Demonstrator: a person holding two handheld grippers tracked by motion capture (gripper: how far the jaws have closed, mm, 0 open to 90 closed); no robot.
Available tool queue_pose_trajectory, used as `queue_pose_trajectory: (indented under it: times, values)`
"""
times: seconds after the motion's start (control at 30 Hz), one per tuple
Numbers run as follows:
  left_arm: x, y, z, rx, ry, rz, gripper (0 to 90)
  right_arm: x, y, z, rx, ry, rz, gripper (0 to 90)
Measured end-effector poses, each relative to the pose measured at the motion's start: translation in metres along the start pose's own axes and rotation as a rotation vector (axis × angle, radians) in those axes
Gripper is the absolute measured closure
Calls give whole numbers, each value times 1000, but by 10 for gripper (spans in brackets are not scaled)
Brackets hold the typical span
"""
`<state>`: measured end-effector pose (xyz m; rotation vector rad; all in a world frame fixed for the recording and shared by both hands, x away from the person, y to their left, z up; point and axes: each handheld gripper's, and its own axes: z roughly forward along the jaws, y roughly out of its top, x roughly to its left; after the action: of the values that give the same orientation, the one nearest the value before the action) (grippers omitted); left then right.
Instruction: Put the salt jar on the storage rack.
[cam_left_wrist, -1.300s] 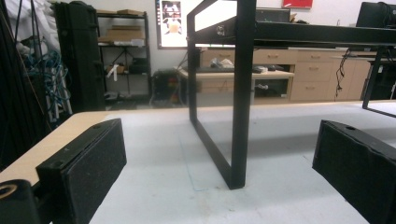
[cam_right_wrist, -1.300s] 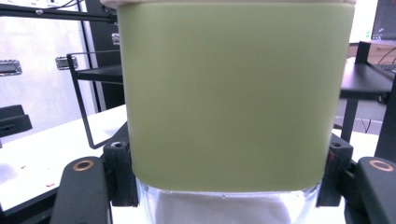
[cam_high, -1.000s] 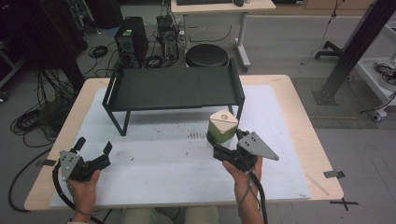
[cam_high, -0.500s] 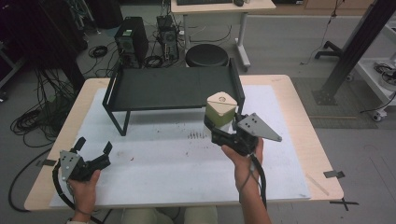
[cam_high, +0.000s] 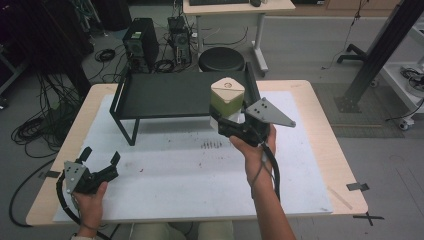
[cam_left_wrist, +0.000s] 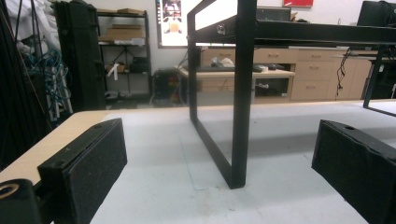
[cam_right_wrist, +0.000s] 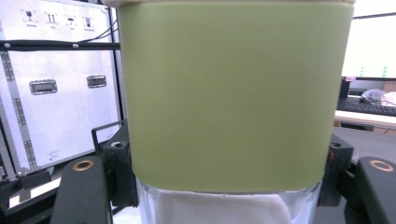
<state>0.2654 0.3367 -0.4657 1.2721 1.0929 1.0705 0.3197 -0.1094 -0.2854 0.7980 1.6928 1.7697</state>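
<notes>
Green-sleeved jar (cam_high: 227, 99) with a pale lid and a clear base sits clamped between the fingers of the right gripper (cam_high: 231, 122), raised above the white mat (cam_high: 200, 165), just in front of the black metal rack (cam_high: 175, 95). In the right gripper view the jar (cam_right_wrist: 233, 98) stands right between the black jaws, its green band above them and something white visible through the clear part below.

The mat covers most of a light wooden table (cam_high: 330, 150). Past the far edge lie a grey floor, a computer tower (cam_high: 140, 47), tangled cables, a round black stool (cam_high: 221, 60) and a second desk (cam_high: 240, 7). The left gripper view shows the rack's leg (cam_left_wrist: 243, 102) standing on the mat ahead of the fingers, with shelving and wooden drawers against the far wall.

The jar stands upright, its long axis vertical, lid up and base down between the fingertips.

The left gripper (cam_high: 100, 167) rests low near the near-left corner of the mat, jaws wide apart with nothing between them, well apart from the jar.

Compared with a second ago, the right hand has lifted the jar higher and carried it toward the rack, so that in the high view it now overlaps the rack's right end; the grip looks unchanged. The left gripper lies where it was.
</notes>
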Motion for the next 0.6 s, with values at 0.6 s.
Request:
queue_pose_trajectory:
  times: [0.6]
  values:
    - [0, 0, 0, 2, 1, 2, 34, -11, 34, 52, 11, 41, -26, 299]
